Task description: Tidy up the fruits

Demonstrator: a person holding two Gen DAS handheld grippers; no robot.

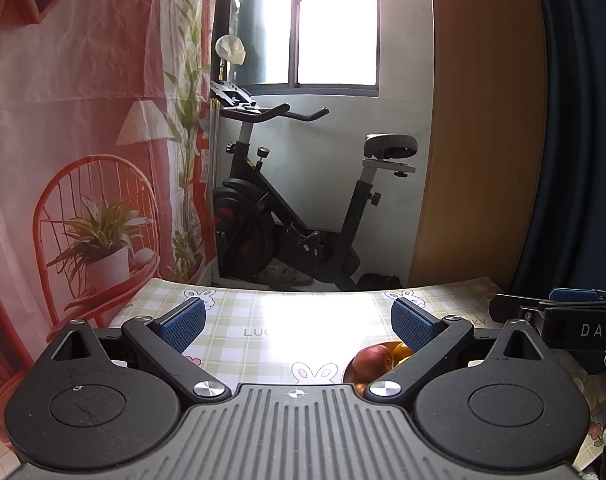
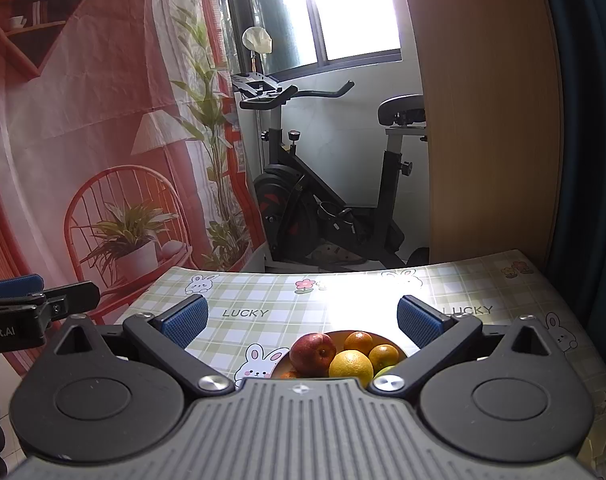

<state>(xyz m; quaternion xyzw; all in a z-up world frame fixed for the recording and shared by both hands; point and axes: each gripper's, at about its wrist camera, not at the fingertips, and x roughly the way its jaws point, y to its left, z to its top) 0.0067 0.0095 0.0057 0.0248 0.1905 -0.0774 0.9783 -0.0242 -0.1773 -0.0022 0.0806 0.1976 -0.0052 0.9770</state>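
Looks like nothing is really started here: all the fruit visible, a red apple (image 2: 313, 353), a yellow lemon-like citrus (image 2: 351, 367) and a couple of oranges (image 2: 359, 341), is piled in one shallow bowl (image 2: 377, 335) on the checked bunny-print desk (image 2: 263, 304). Both the left tongs (image 1: 299, 322) and the right tongs (image 2: 301, 320) are held spread wide with nothing gripped, parked above the desk's near edge. So pretty much all the sorting is judged to be left, and no target spot can be made out.
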